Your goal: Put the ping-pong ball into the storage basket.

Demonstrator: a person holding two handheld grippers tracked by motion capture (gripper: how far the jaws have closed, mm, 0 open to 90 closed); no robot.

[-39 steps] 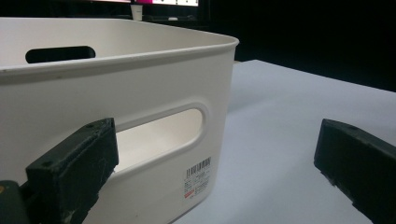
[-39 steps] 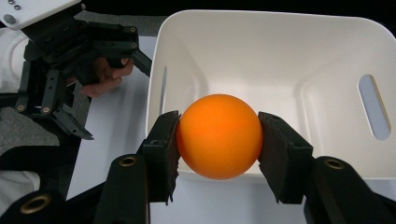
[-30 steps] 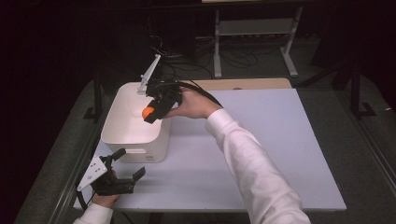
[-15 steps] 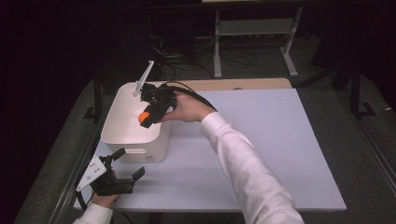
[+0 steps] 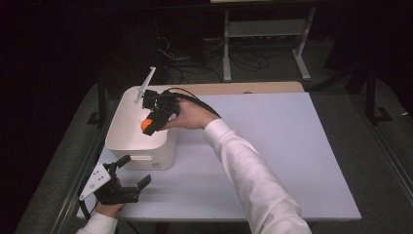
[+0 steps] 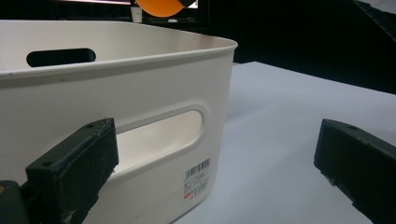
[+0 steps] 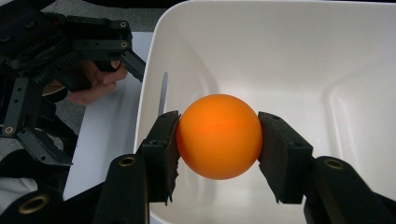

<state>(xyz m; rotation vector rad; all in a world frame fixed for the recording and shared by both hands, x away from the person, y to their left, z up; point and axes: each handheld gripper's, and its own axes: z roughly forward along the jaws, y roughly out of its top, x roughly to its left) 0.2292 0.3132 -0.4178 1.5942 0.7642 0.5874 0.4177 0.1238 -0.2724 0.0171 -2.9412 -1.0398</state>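
- Table point(image 5: 272, 146): takes up the middle of the high view, white top.
- Bin point(image 5: 127, 130): white, sits at the table's left side, centre-left of frame; its slot handle faces your left gripper.
- Your right gripper point(image 5: 148, 123): above the bin's open top, jaws clamped on the ball from both sides, pads pressing.
- Your left gripper point(image 5: 130, 171): lower left of frame, on the table just in front of the bin, jaws wide apart, nothing between them.
- Ball point(image 7: 218, 136): orange, gripped over the bin's inside.
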